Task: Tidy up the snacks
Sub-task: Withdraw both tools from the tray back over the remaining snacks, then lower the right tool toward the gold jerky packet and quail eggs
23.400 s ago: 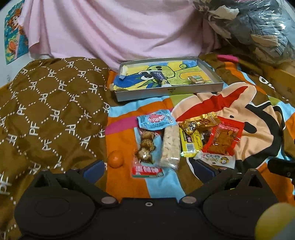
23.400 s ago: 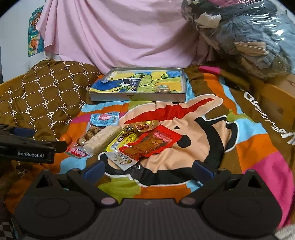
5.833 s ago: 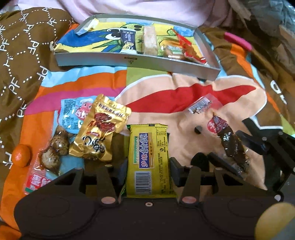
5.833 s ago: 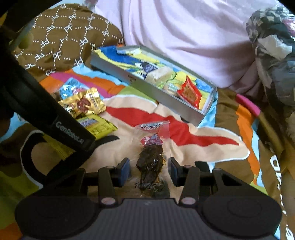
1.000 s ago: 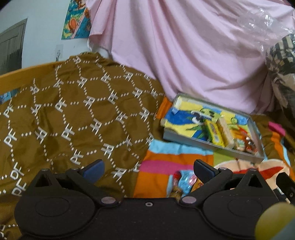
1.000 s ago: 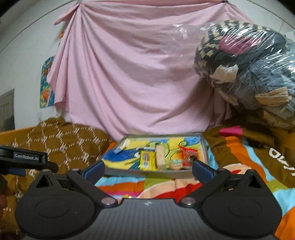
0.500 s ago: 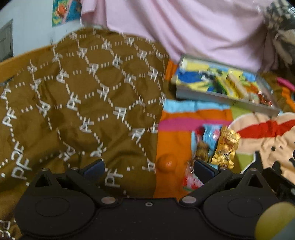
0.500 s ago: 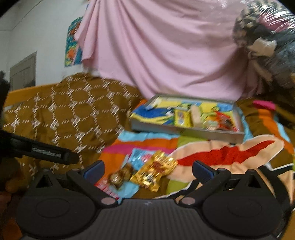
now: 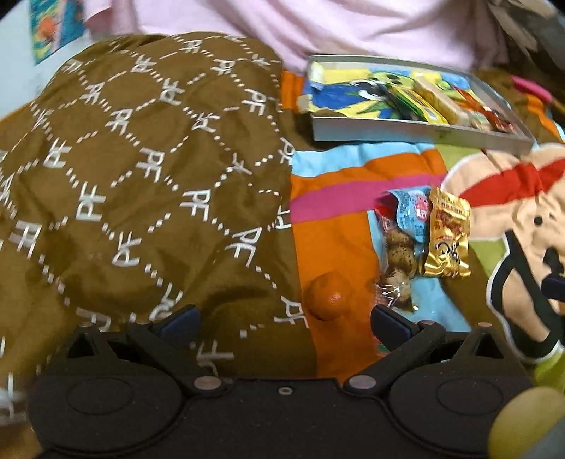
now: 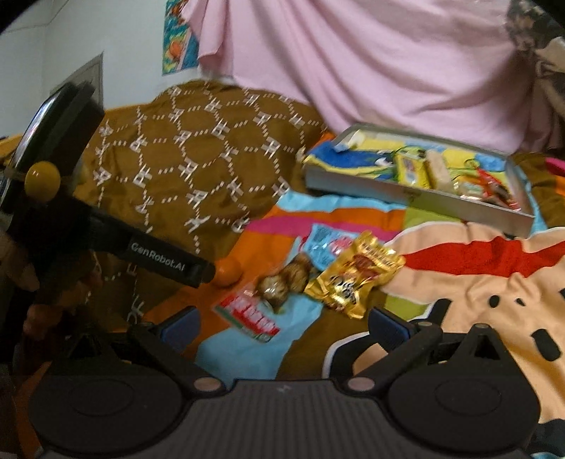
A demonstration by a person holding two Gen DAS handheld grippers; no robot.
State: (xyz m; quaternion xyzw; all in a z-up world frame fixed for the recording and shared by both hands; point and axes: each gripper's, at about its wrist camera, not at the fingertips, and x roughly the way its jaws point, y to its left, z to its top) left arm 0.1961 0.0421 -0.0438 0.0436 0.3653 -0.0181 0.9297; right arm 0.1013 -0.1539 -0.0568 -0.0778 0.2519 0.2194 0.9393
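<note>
A brown quilt (image 9: 141, 169) with white lettering lies bunched over a bright cartoon blanket (image 9: 339, 226). A pink sheet (image 10: 370, 60) hangs behind, with a colourful poster (image 10: 176, 39) on the pale wall (image 10: 116, 31).

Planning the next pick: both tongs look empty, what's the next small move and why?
Probably lower the open left tongs onto the small orange fruit. It sits just ahead of them on the blanket, outside the tray, nearer than the gold packet.
</note>
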